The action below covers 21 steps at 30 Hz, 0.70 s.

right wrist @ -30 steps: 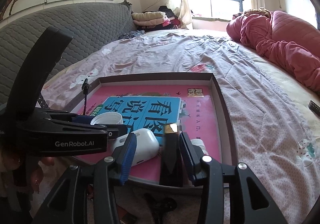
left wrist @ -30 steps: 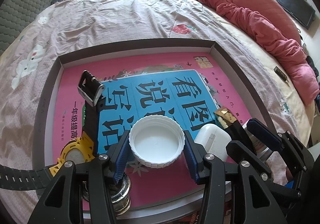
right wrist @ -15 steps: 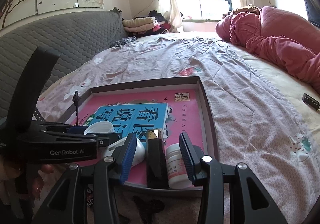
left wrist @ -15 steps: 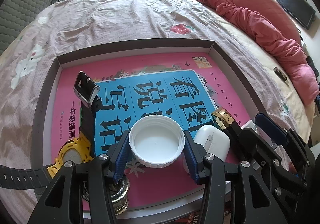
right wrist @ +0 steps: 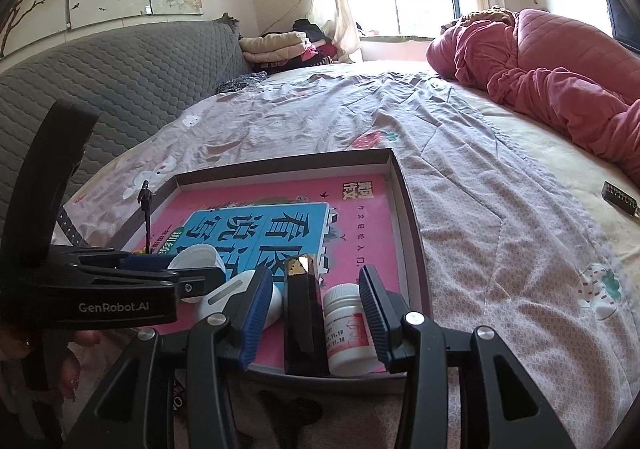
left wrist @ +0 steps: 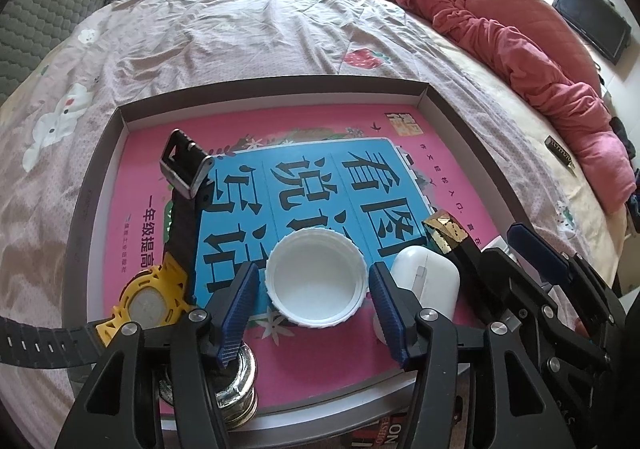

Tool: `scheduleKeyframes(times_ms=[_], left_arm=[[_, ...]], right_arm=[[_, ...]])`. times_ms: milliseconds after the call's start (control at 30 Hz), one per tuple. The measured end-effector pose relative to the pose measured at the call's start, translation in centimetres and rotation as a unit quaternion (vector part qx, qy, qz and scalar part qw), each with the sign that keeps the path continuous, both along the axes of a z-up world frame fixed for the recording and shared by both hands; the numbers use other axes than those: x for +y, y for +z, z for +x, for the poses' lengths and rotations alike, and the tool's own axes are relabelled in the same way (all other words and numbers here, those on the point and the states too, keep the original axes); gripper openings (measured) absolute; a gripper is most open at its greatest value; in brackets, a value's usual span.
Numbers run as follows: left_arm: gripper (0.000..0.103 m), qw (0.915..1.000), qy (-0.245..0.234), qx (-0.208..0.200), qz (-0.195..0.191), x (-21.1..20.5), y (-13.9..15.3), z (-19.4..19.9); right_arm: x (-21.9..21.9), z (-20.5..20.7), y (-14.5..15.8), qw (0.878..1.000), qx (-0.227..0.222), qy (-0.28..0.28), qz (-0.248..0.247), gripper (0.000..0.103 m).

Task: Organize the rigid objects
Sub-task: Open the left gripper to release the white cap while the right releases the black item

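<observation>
White ribbed jar lid (left wrist: 316,283), upturned, hollow side up, sits on the pink and blue book (left wrist: 320,177) that lines the shallow grey box tray (left wrist: 464,137), near the tray's near edge. Left gripper (left wrist: 314,291) straddles it; jaws have just been opening, blue pads now clear of the lid's rim on both sides, lid between them untouched. Left of the lid: yellow watch (left wrist: 150,299) with black strap, buckle end raised. Right of it: white earbud case (left wrist: 428,281), then a black stick with gold faceted cap (right wrist: 302,309), then a white pill bottle (right wrist: 346,329) with red label.

Right gripper (right wrist: 314,313) has fingers spread around the black stick and the bottle together; whether the pads touch either one can't be told. Metal nut-like piece (left wrist: 236,389) at the tray's near edge, half hidden behind the left finger. Bottle barely shows in the left view, blocked by the right gripper. Fingertips of a hand (right wrist: 74,357) peek under the left gripper body. Both grippers tilt down toward the tray from the near side.
</observation>
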<state>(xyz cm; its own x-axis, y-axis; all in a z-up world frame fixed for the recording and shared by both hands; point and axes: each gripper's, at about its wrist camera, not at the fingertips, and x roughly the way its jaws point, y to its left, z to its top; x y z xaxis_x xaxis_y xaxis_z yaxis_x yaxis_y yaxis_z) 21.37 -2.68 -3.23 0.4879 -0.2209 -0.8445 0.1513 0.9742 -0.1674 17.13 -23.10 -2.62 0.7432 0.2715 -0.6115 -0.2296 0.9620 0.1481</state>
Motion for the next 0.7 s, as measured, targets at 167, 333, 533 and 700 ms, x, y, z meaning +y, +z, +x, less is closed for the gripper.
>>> scheduleKeyframes(times_ms=[167, 333, 533, 700], left_arm=[[0.059, 1.0000, -0.001, 0.000, 0.000, 0.01, 0.05, -0.33], [0.059, 1.0000, -0.001, -0.001, 0.001, 0.09, 0.02, -0.40], [0.059, 1.0000, 0.002, 0.001, 0.000, 0.15, 0.18, -0.66], [0.061, 1.0000, 0.004, 0.000, -0.001, 0.30, 0.44, -0.92]], right_arm=[[-0.09, 0.06, 0.02, 1.000, -0.002, -0.002, -0.001, 0.049], [-0.04, 0.04, 0.05, 1.000, -0.003, -0.003, -0.002, 0.051], [-0.03, 0.08, 0.00, 1.000, -0.002, -0.003, -0.003, 0.051], [-0.03, 0.06, -0.01, 1.000, -0.003, -0.001, -0.002, 0.051]])
